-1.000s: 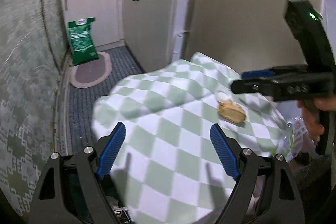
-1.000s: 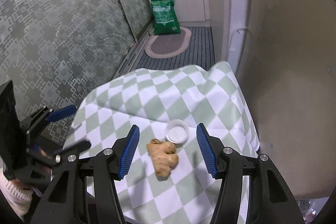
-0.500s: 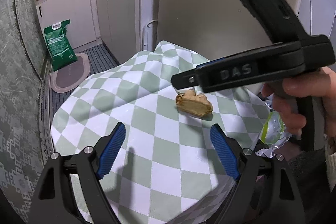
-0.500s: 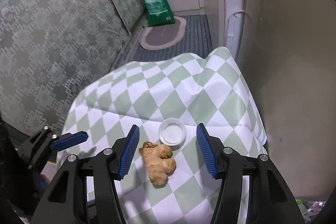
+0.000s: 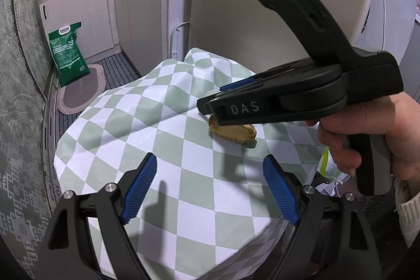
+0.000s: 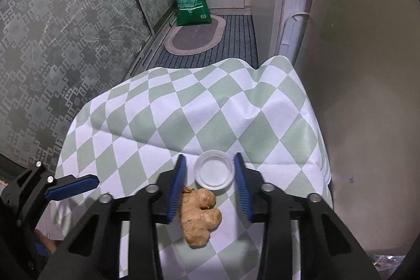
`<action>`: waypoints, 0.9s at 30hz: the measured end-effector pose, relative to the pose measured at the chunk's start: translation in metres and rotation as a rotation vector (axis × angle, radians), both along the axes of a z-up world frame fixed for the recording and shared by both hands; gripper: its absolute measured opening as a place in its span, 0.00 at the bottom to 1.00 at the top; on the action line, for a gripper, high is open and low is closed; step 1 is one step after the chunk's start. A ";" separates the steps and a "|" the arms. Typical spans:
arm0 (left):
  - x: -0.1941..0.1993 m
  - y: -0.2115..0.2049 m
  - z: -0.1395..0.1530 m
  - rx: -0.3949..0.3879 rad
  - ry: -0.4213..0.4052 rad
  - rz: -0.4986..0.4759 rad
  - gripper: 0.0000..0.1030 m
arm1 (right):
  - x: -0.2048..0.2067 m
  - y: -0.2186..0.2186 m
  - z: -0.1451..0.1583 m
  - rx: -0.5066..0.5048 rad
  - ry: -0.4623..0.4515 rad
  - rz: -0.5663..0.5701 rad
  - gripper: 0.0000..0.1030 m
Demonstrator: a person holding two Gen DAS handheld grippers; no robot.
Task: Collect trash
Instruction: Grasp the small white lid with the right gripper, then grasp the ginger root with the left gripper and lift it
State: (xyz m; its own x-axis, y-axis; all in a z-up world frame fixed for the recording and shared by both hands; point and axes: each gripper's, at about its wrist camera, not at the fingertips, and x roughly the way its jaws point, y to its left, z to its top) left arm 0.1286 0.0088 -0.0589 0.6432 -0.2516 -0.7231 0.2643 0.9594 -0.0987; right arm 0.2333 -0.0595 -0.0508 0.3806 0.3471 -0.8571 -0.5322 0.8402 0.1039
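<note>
A knobbly piece of ginger (image 6: 200,217) and a small white plastic lid (image 6: 214,171) lie side by side on a green-and-white checked tablecloth (image 6: 183,109). My right gripper (image 6: 209,156) points down over them. Its jaws are closing, with the lid between the blue fingertips and the ginger further back between the fingers. A gap still shows beside the lid. In the left wrist view the right gripper (image 5: 210,102) hangs over the ginger (image 5: 233,131), held by a hand. My left gripper (image 5: 209,158) stands open above the cloth nearer its front edge, with nothing in it.
A fridge door (image 6: 354,96) stands close on the right of the table. A green sack (image 6: 191,1) and an oval mat (image 6: 195,37) are on the floor beyond. Patterned glass panels (image 6: 65,30) run along the left. A clear plastic bag (image 5: 328,169) hangs past the table's right edge.
The right gripper's jaws have narrowed and it has sunk closer, so the lid now sits between its tips. The left gripper has swung toward the ginger and stayed open.
</note>
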 end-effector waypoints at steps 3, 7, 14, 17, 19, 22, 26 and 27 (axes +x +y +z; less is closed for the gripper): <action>0.001 -0.002 0.000 -0.004 0.003 -0.001 0.83 | 0.000 0.000 0.000 0.012 0.004 0.001 0.29; 0.003 -0.007 0.000 0.005 0.003 -0.009 0.83 | 0.000 -0.004 0.003 0.037 0.001 0.000 0.29; 0.012 -0.015 -0.003 0.000 0.013 -0.007 0.83 | -0.003 -0.028 0.018 0.087 -0.011 -0.008 0.29; 0.016 -0.019 -0.003 0.000 0.013 -0.011 0.83 | -0.003 -0.040 0.023 0.106 -0.007 -0.015 0.29; 0.019 -0.021 -0.004 0.002 0.015 -0.010 0.83 | -0.004 -0.046 0.025 0.113 -0.007 -0.013 0.29; 0.024 -0.027 -0.007 0.017 0.021 -0.013 0.83 | -0.008 -0.052 0.029 0.113 -0.016 0.001 0.29; 0.030 -0.031 -0.010 0.021 0.034 -0.014 0.83 | -0.012 -0.060 0.034 0.115 -0.021 0.017 0.29; 0.032 -0.031 -0.011 0.020 0.037 -0.013 0.83 | -0.013 -0.062 0.035 0.115 -0.023 0.020 0.29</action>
State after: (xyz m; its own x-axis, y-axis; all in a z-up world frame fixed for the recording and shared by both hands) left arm 0.1604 -0.0226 -0.0701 0.6123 -0.2455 -0.7516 0.2737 0.9576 -0.0899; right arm 0.2199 -0.1220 -0.0163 0.3916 0.4505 -0.8023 -0.5524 0.8124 0.1866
